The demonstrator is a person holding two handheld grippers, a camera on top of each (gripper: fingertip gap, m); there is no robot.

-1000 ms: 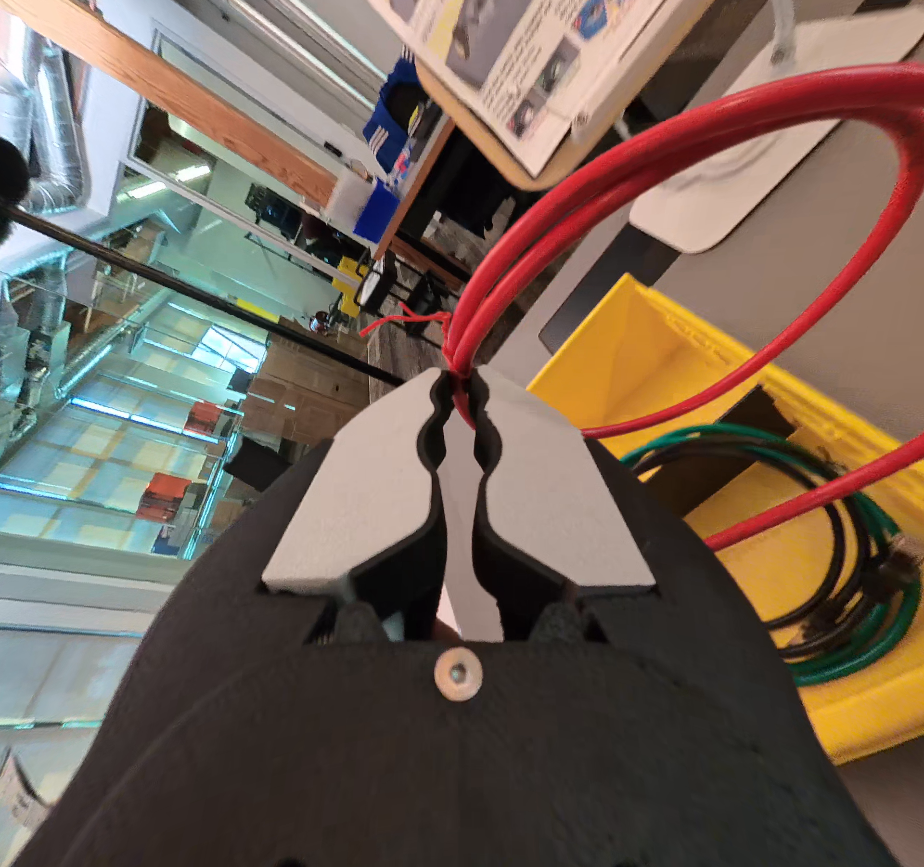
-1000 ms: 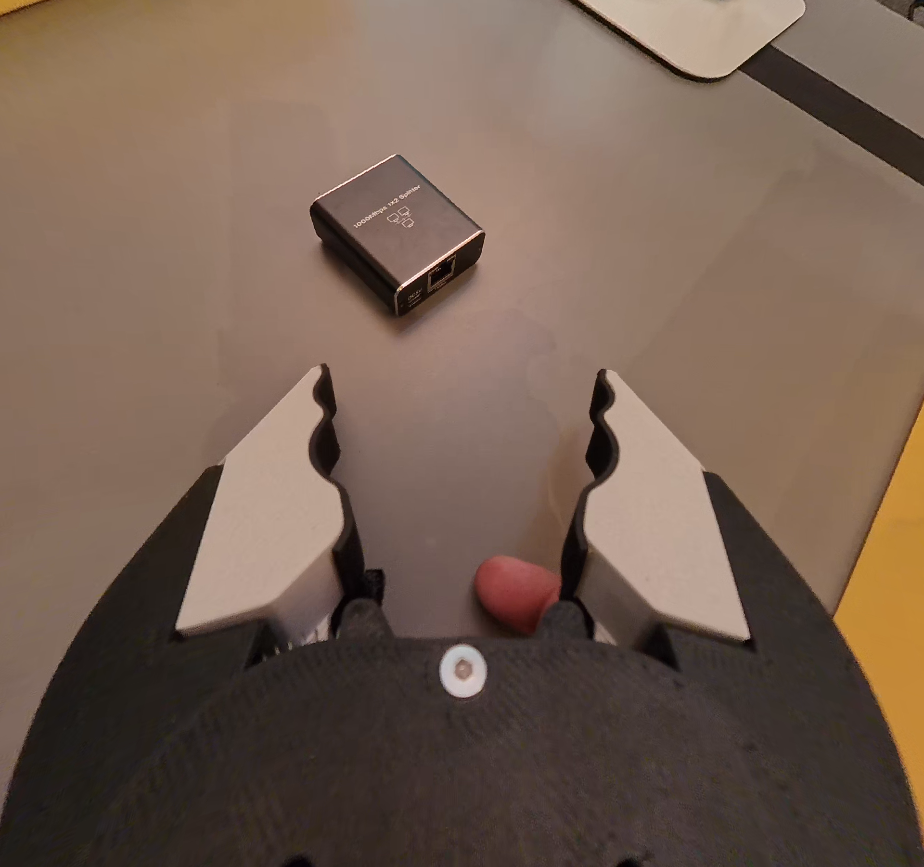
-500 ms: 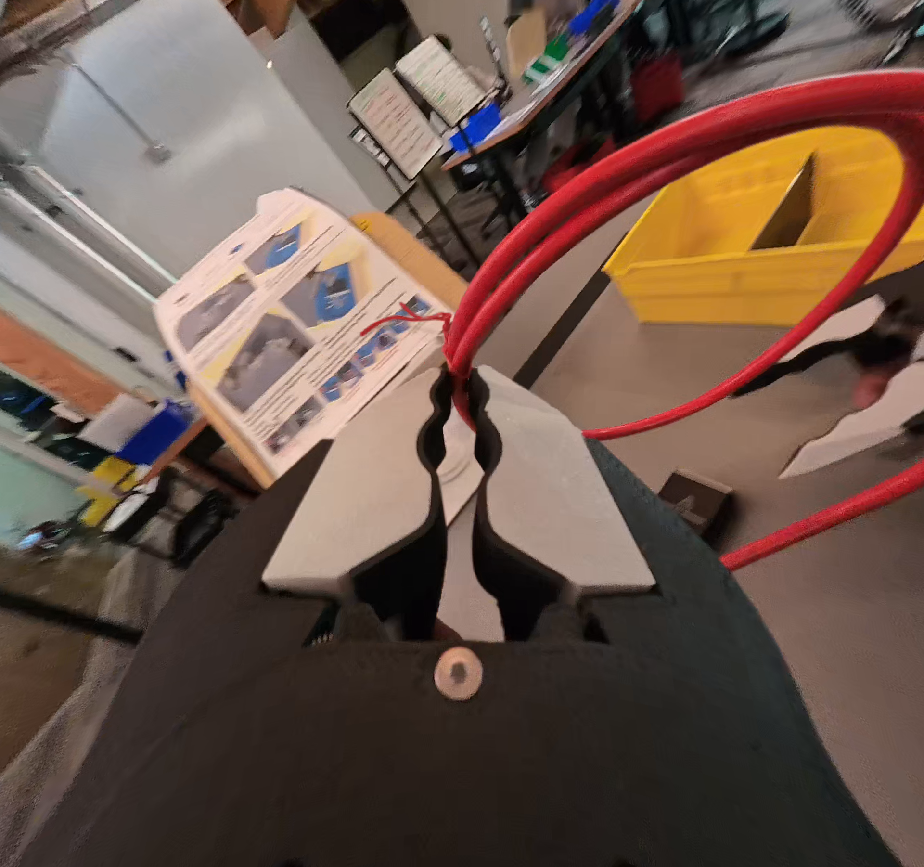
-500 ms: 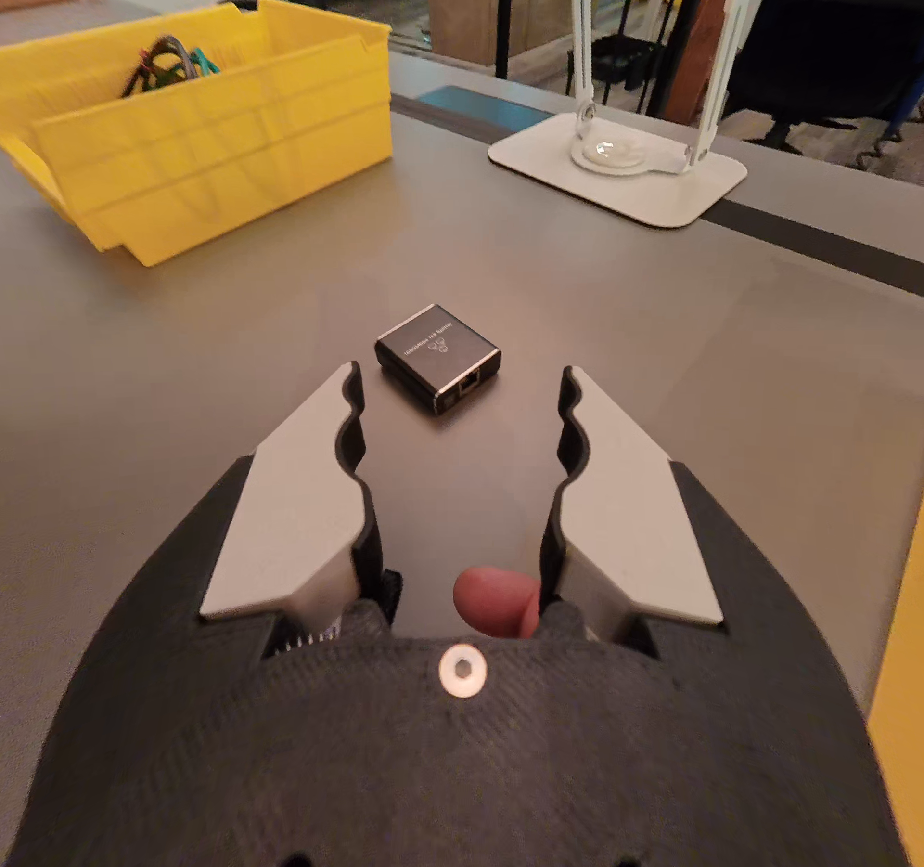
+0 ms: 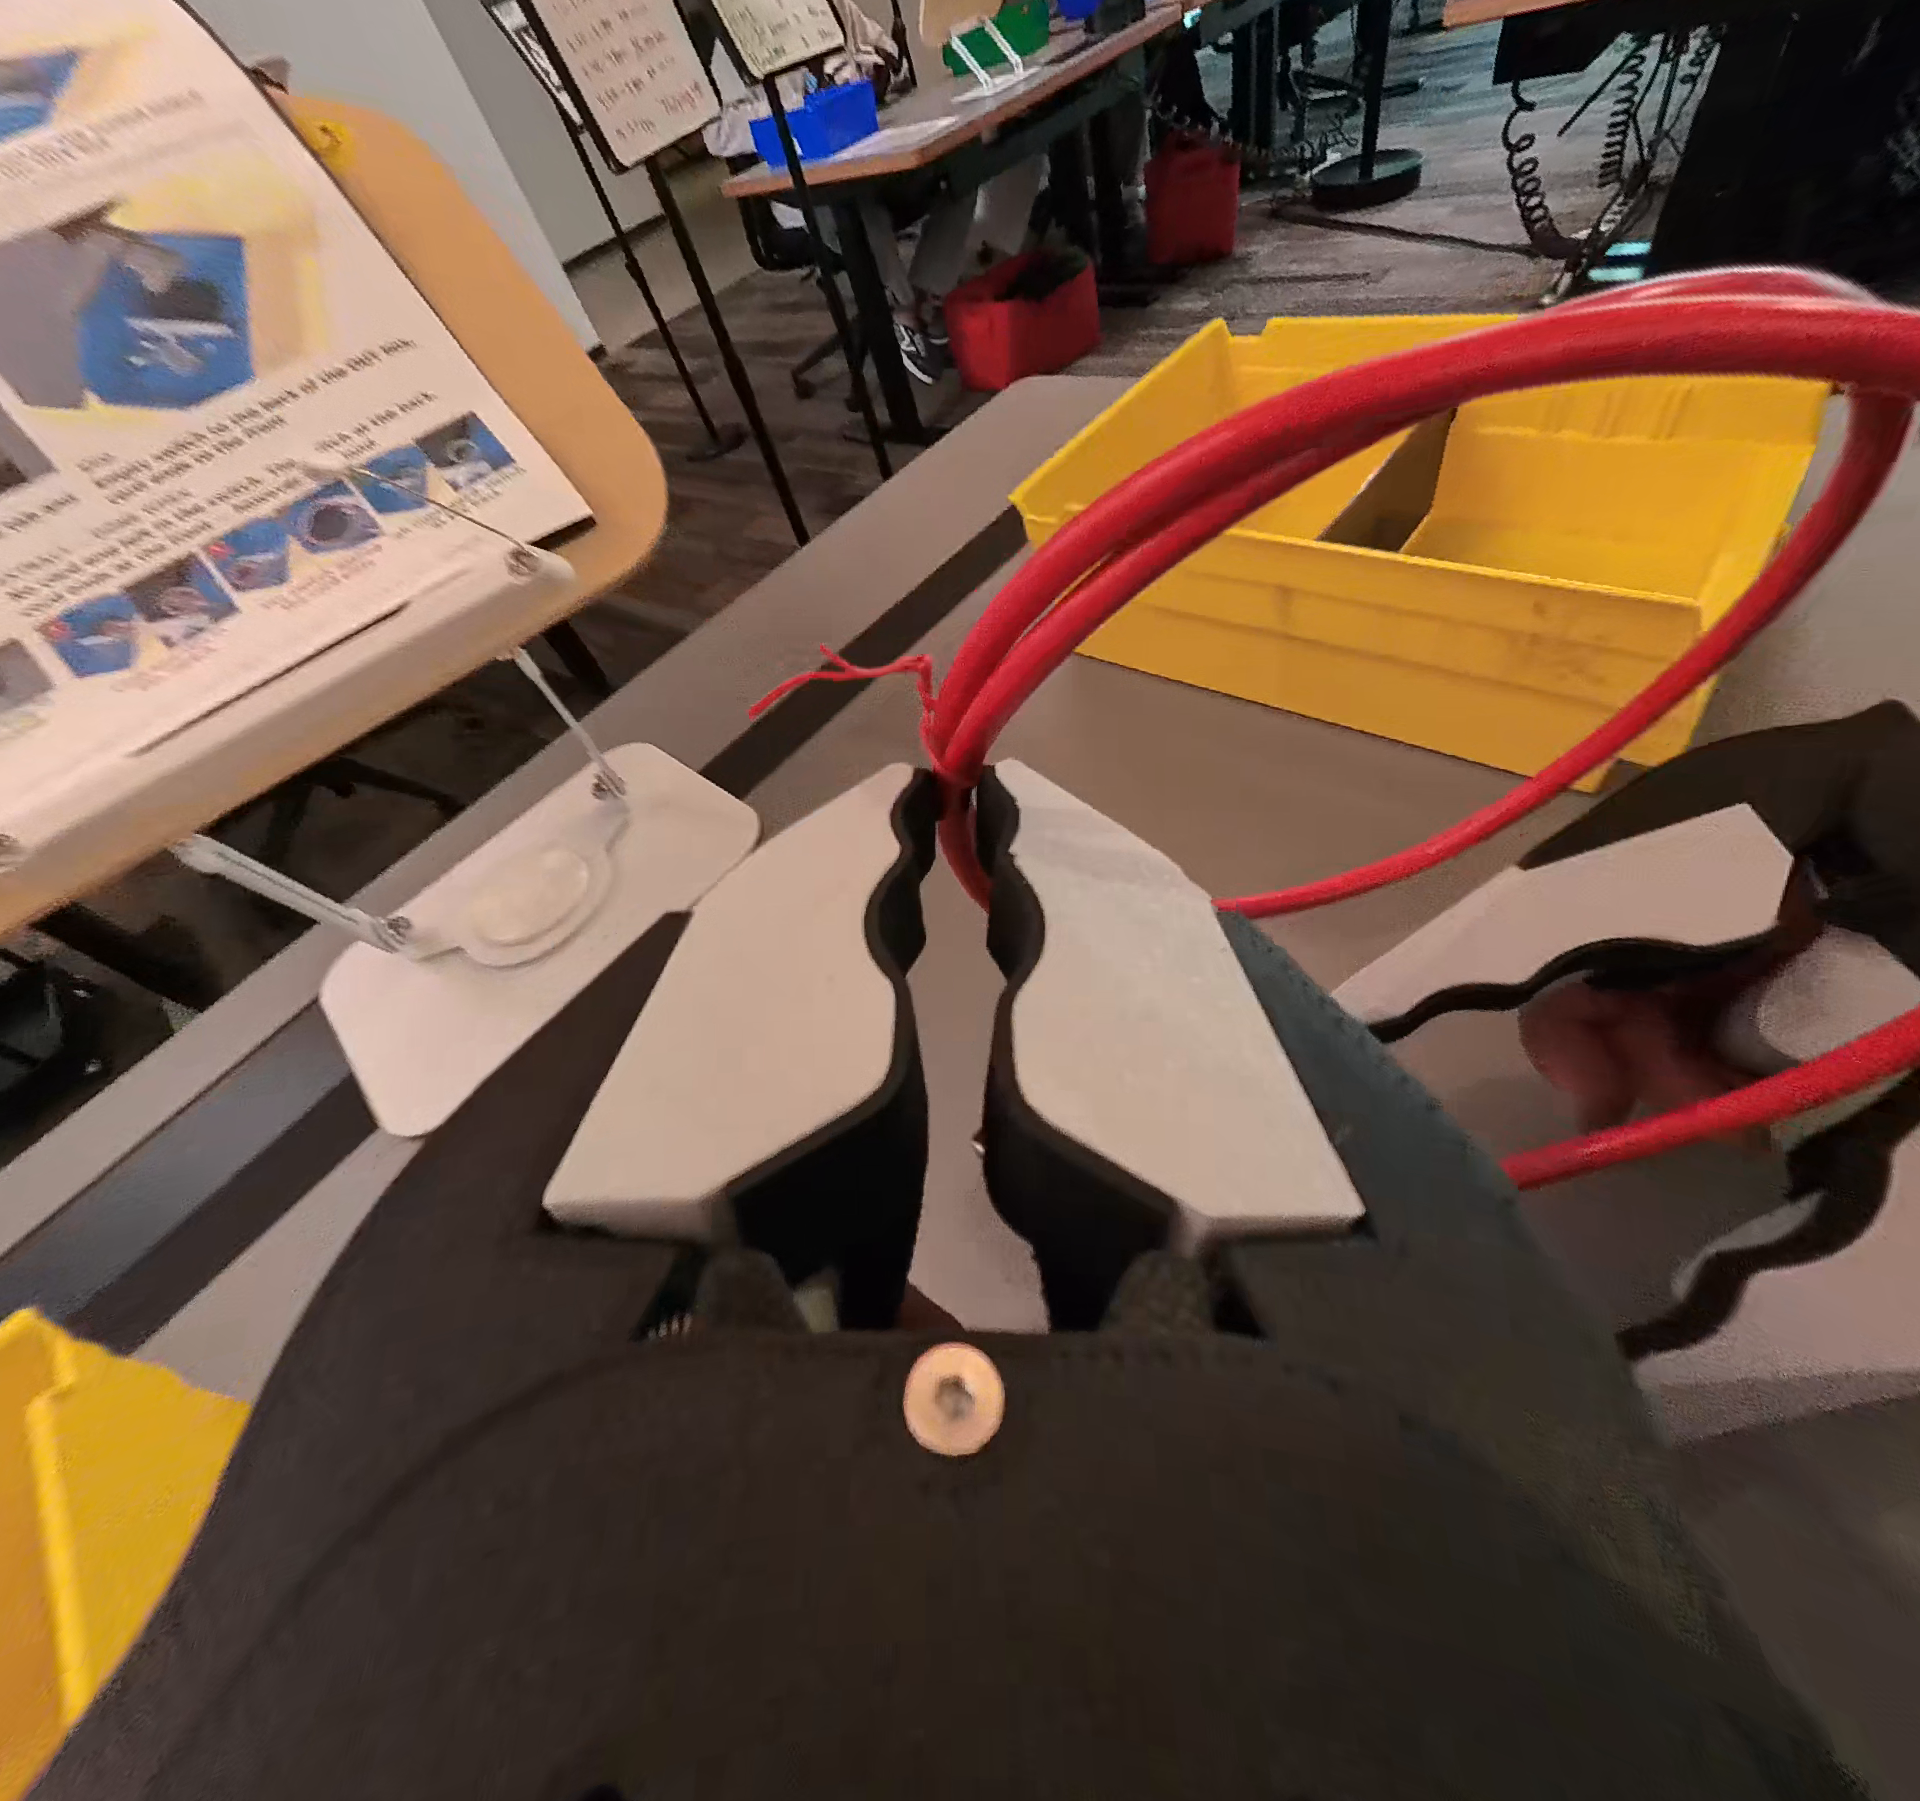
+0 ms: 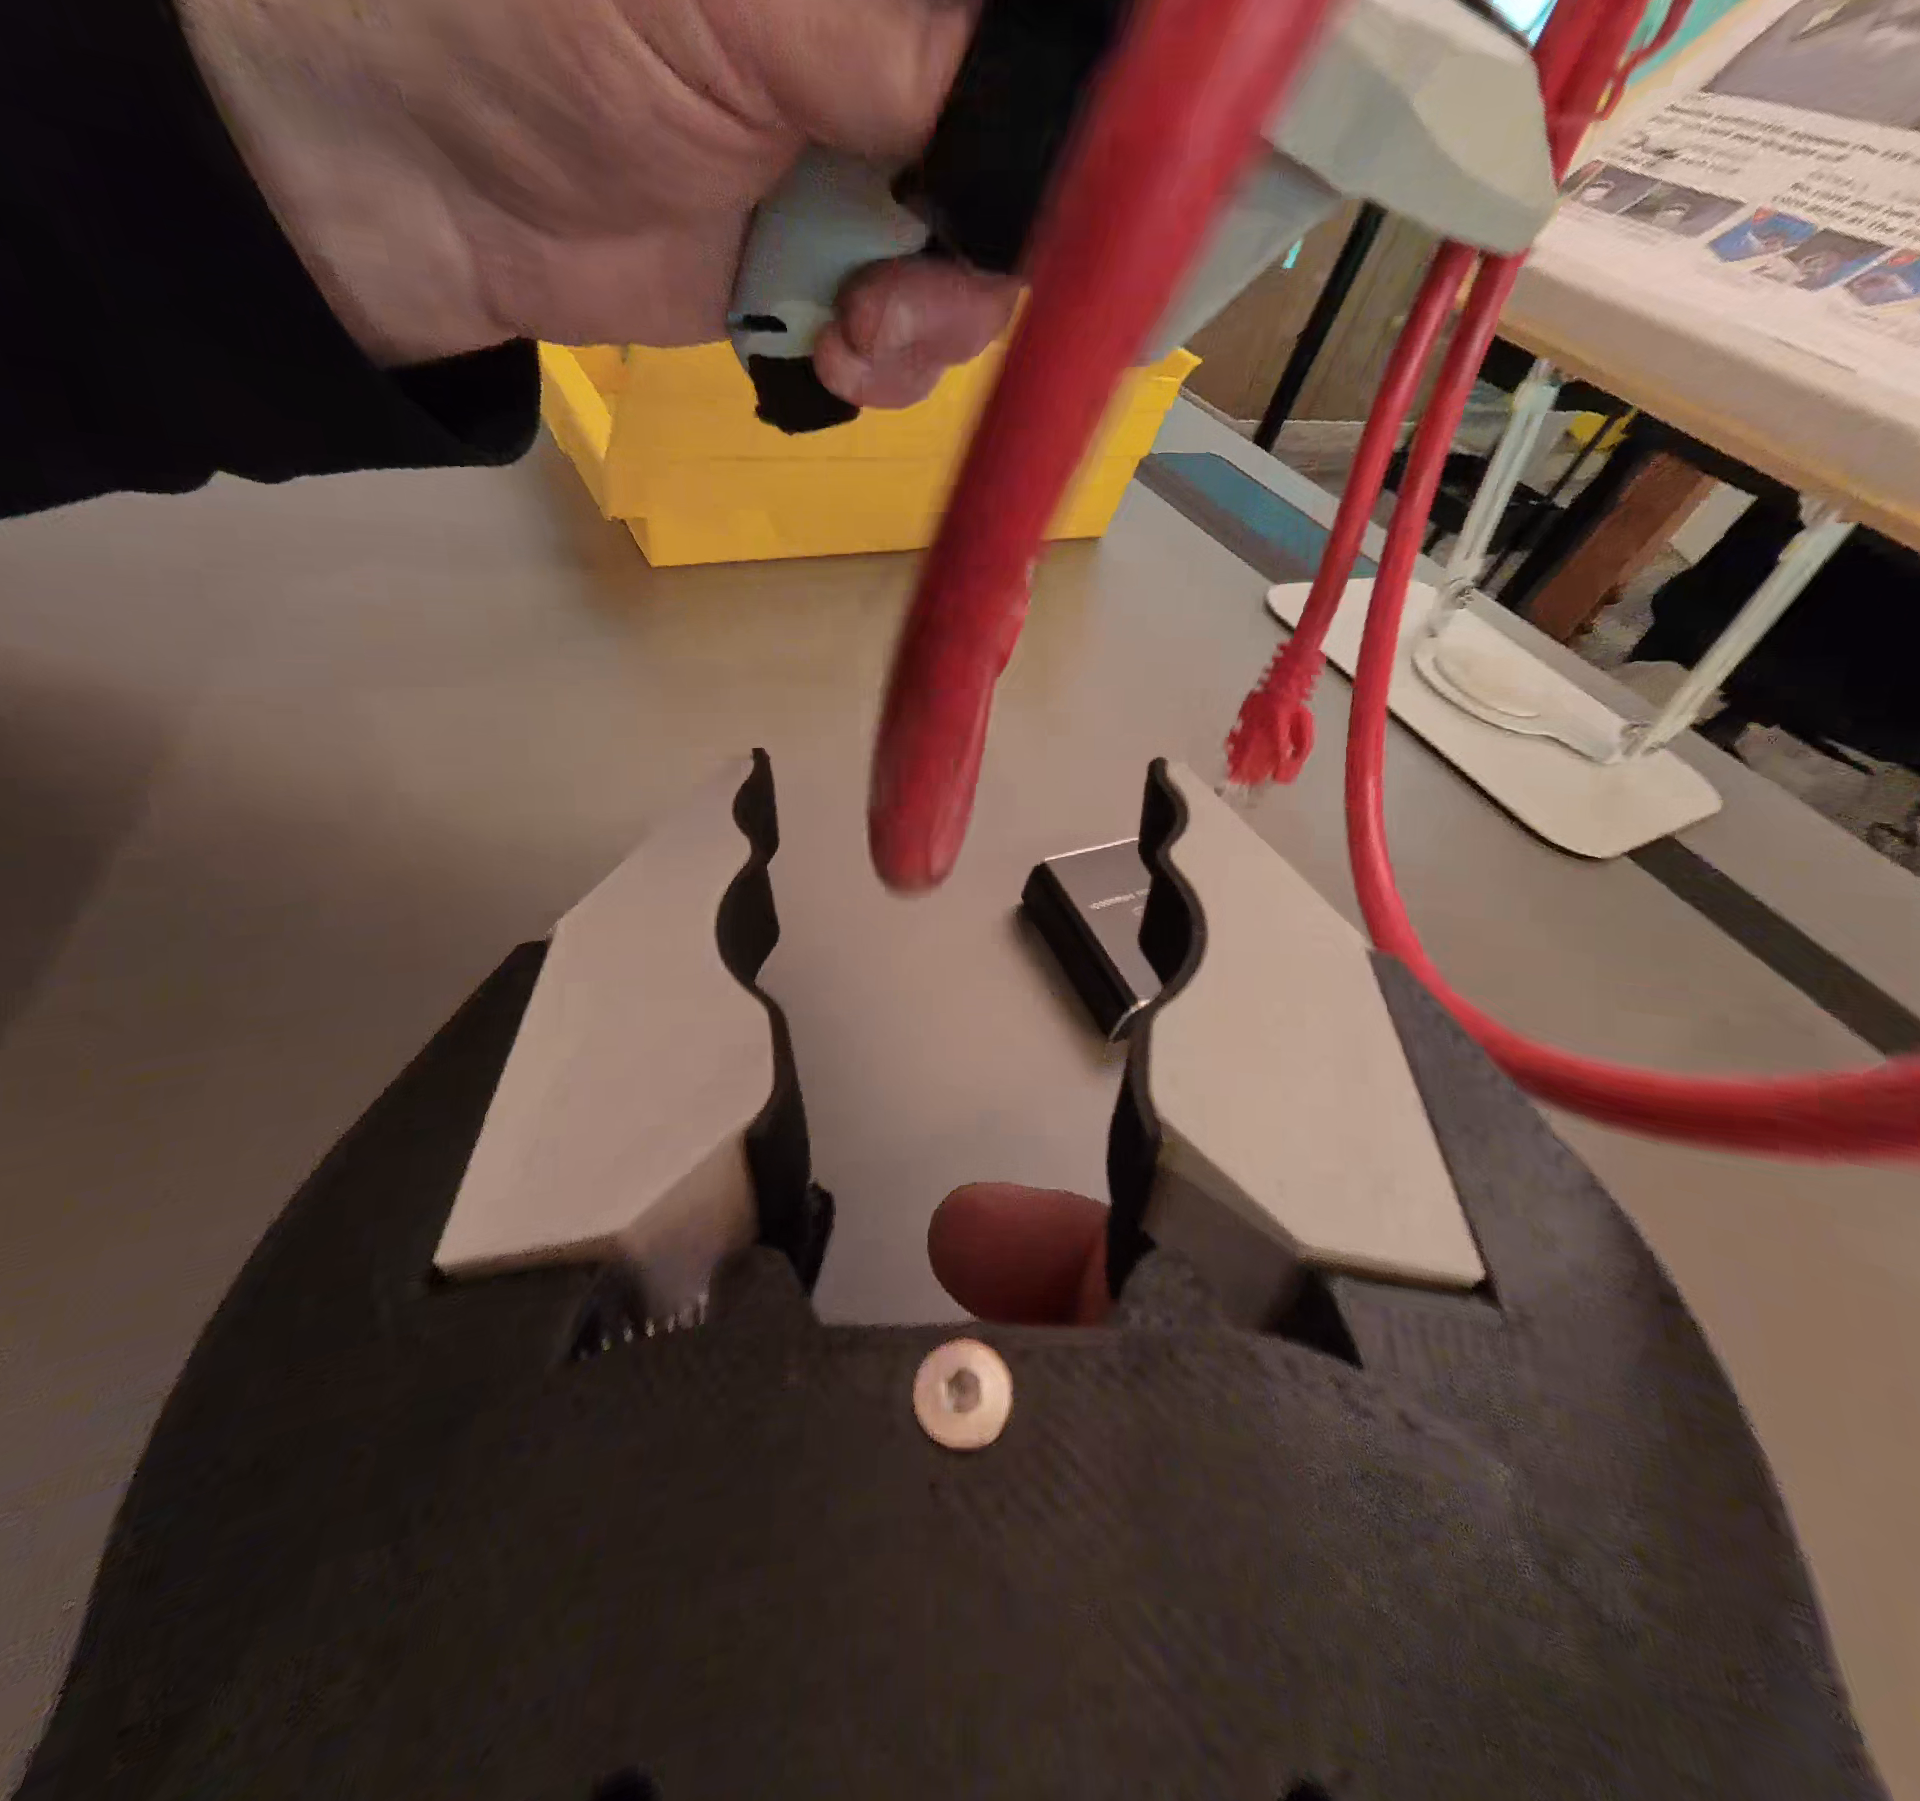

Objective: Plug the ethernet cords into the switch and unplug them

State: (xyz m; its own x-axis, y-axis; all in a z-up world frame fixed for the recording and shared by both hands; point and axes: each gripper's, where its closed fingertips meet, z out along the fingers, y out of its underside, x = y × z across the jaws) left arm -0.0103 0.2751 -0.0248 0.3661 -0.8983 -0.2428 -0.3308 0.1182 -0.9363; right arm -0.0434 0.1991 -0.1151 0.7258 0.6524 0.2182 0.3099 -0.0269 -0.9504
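Observation:
My left gripper (image 5: 951,795) is shut on a coiled red ethernet cord (image 5: 1351,421) at its tie, held above the grey table. In the right wrist view the cord (image 6: 956,608) hangs, blurred, just ahead of my open, empty right gripper (image 6: 956,785), and a booted plug end (image 6: 1273,723) dangles to the right. The small black switch (image 6: 1081,930) lies on the table, partly behind my right finger. A hand (image 6: 520,110) holds the left gripper at the top. The right gripper (image 5: 1538,1128) also shows at the right of the left wrist view, with a cord strand running between its open fingers.
A yellow bin (image 5: 1403,608) stands at the table's far side, and one (image 6: 852,484) shows behind the hand in the right wrist view. A document stand (image 5: 260,401) on a white base (image 5: 540,920) is at the left. Another yellow bin's corner (image 5: 62,1491) is near. The small black switch (image 6: 1081,930) lies around 10 cm away from my right fingertips.
My left gripper has swung the red cord from over the bin to above the table beside the right gripper. The right gripper has moved closer to the switch and stays open.

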